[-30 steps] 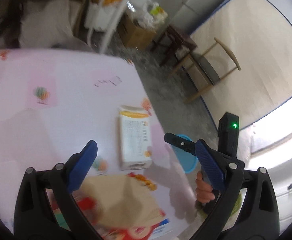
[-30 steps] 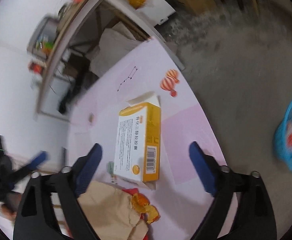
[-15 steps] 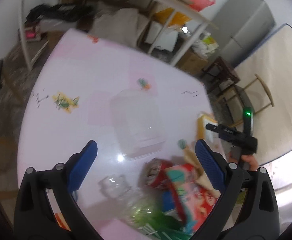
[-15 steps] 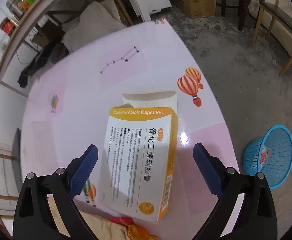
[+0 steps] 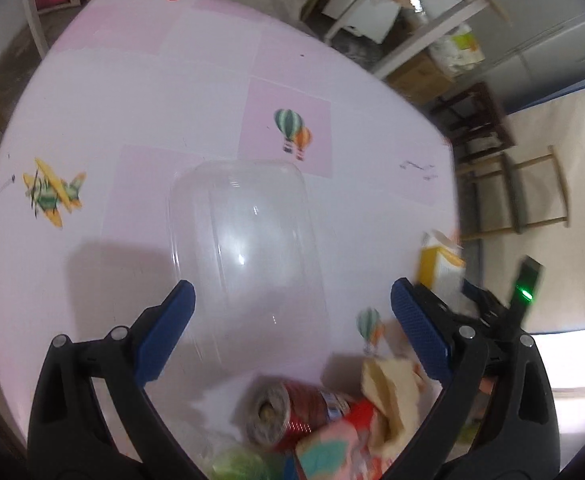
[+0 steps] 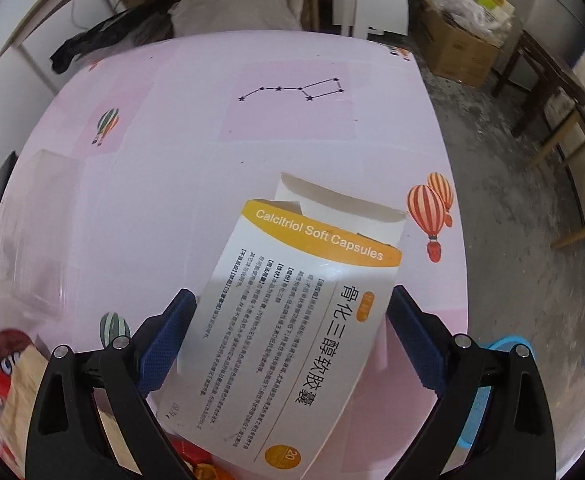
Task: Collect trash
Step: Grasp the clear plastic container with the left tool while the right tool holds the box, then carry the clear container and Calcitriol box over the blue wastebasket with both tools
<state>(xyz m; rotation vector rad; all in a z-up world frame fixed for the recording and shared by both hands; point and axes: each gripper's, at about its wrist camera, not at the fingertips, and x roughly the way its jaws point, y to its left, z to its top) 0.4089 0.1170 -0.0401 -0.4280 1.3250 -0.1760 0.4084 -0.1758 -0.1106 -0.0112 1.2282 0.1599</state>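
A white and orange capsule box [image 6: 292, 320] lies on the pink table [image 6: 172, 140] with its top flap open. My right gripper [image 6: 290, 328] is open and straddles the box, one finger at each side. In the left wrist view my left gripper [image 5: 292, 324] is open and empty, just short of a clear plastic container [image 5: 244, 248] lying on the table. A red can [image 5: 292, 412], a beige crumpled paper [image 5: 392, 392] and colourful wrappers [image 5: 332, 452] lie below it. The box [image 5: 438, 270] and the right gripper [image 5: 492, 308] show at the right.
A blue basket [image 6: 492, 392] stands on the floor right of the table, mostly hidden by my right gripper. Wooden chairs [image 5: 532, 196] and cardboard boxes [image 6: 456, 52] stand beyond the table's edge. The clear container also shows at the left of the right wrist view [image 6: 28, 240].
My right gripper has moved forward around the capsule box. My left gripper has swung from the box over the trash pile to the clear container.
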